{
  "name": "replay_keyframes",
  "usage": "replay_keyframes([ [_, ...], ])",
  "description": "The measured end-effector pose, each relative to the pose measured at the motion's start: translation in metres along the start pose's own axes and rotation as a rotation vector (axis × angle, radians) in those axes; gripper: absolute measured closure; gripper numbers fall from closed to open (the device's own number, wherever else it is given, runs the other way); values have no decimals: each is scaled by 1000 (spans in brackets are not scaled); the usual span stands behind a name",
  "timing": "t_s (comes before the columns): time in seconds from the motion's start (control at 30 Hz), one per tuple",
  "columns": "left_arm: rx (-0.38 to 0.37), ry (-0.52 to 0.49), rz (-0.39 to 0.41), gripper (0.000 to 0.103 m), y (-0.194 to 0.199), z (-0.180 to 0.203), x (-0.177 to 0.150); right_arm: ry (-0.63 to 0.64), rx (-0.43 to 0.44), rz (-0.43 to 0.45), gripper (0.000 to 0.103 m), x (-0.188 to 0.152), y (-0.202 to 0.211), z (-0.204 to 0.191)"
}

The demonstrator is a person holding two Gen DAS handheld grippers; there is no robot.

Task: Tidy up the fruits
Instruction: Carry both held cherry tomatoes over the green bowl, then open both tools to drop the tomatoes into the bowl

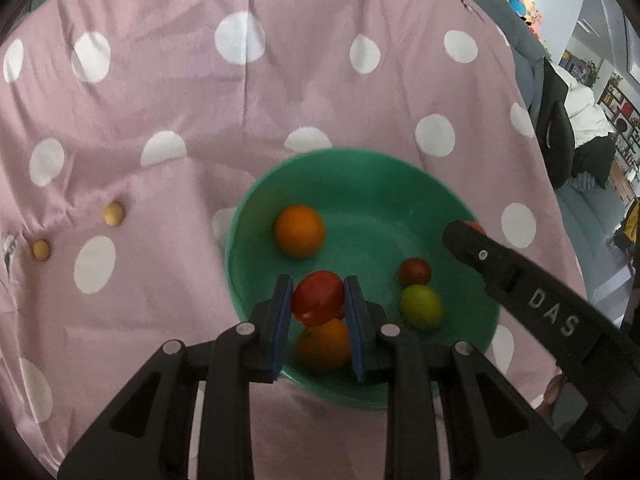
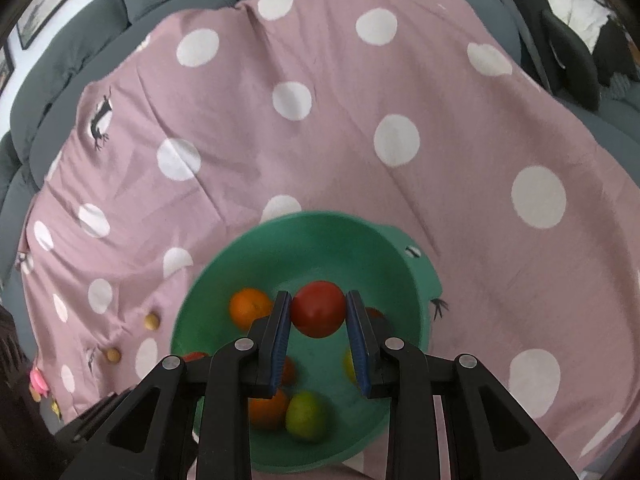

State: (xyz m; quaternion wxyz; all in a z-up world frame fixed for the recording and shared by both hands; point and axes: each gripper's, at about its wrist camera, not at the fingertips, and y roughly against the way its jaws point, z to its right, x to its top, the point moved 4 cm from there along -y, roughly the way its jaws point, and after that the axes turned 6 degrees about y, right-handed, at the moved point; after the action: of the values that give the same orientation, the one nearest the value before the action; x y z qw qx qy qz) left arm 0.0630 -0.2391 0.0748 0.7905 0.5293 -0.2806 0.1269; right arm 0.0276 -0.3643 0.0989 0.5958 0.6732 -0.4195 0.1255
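A green bowl (image 1: 400, 184) sits on a pink polka-dot cloth and shows in the right wrist view (image 2: 224, 264) too. My left gripper (image 1: 318, 300) is shut on a red tomato (image 1: 318, 296) above the bowl. My right gripper (image 2: 318, 312) is shut on another red tomato (image 2: 318, 308) over the bowl; it shows in the left wrist view (image 1: 464, 232) at the bowl's right rim. In the bowl lie two oranges (image 1: 299, 231) (image 1: 324, 342), a small red fruit (image 1: 416, 271) and a yellow-green fruit (image 1: 422, 306).
Two small tan round fruits (image 1: 113, 214) (image 1: 41, 249) lie on the cloth (image 1: 200, 100) left of the bowl. A grey sofa (image 2: 80, 40) lies under the cloth. A dark chair (image 1: 556, 128) and room clutter are at the right.
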Motion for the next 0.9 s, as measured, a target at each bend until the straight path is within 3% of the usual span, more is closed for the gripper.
replay_keyframes([
  [0.33, -36, -6, -27, 77, -3, -2, -4, 22, -71, -64, 74, -6, -15, 0],
  [0.4, -43, -17, -31, 65, -2, -1, -6, 25, -78, -63, 74, -6, -14, -2],
  [0.5, -94, -9, -16, 50, 10, -4, -6, 23, -105, -69, 58, -4, -14, -4],
  [0.57, -101, 22, 0, 45, 19, -11, -2, 44, -105, -59, 54, -3, -11, -9],
  [0.73, -55, 103, 49, 45, 39, -48, 10, 72, -96, -8, 54, 3, -1, -26],
  [0.9, 92, 241, 125, 45, 61, -119, 20, 131, -41, 3, 54, 4, 0, -58],
])
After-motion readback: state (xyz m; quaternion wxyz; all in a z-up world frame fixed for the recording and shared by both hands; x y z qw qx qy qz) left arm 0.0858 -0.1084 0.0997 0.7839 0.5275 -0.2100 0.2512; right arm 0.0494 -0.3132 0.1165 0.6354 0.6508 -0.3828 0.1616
